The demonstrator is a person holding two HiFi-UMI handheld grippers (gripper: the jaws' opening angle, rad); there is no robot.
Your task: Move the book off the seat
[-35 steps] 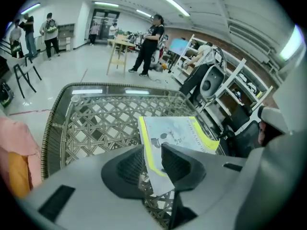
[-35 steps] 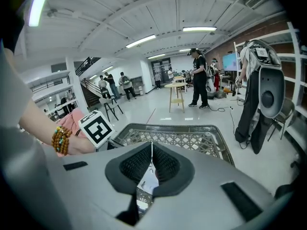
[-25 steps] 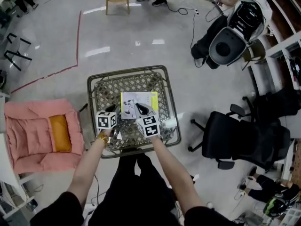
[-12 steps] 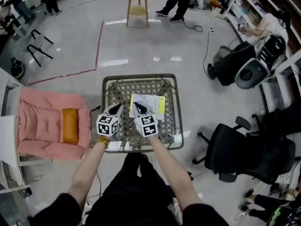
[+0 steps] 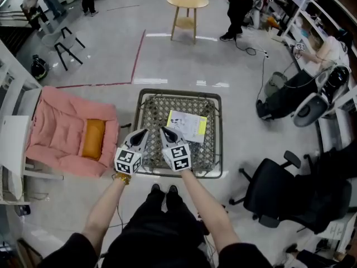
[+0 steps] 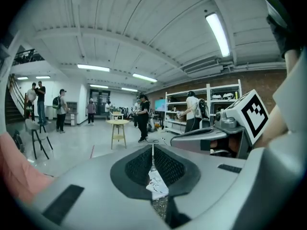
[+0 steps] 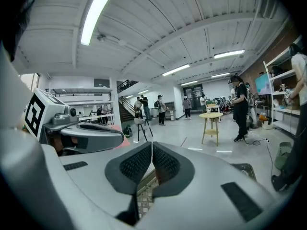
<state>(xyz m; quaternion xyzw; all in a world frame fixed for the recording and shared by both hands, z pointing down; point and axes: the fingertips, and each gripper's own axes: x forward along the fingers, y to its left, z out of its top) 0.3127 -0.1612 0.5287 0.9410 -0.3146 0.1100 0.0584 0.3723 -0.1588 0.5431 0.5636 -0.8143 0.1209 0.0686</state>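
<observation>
Pre-grasp: book (image 5: 187, 125) lay on seat (image 5: 179, 92) | my left gripper (image 5: 143, 132) just closed empty; right gripper (image 5: 164, 130) shut, empty | next, I judged: reopen, descend to book's edge.

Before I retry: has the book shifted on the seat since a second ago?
No. The book lies where it did on the woven seat, just right of its middle, slant unchanged.

The woven seat (image 5: 152, 109) (metal-framed) carries one book (image 5: 187, 125), lying flat toward its right.
</observation>
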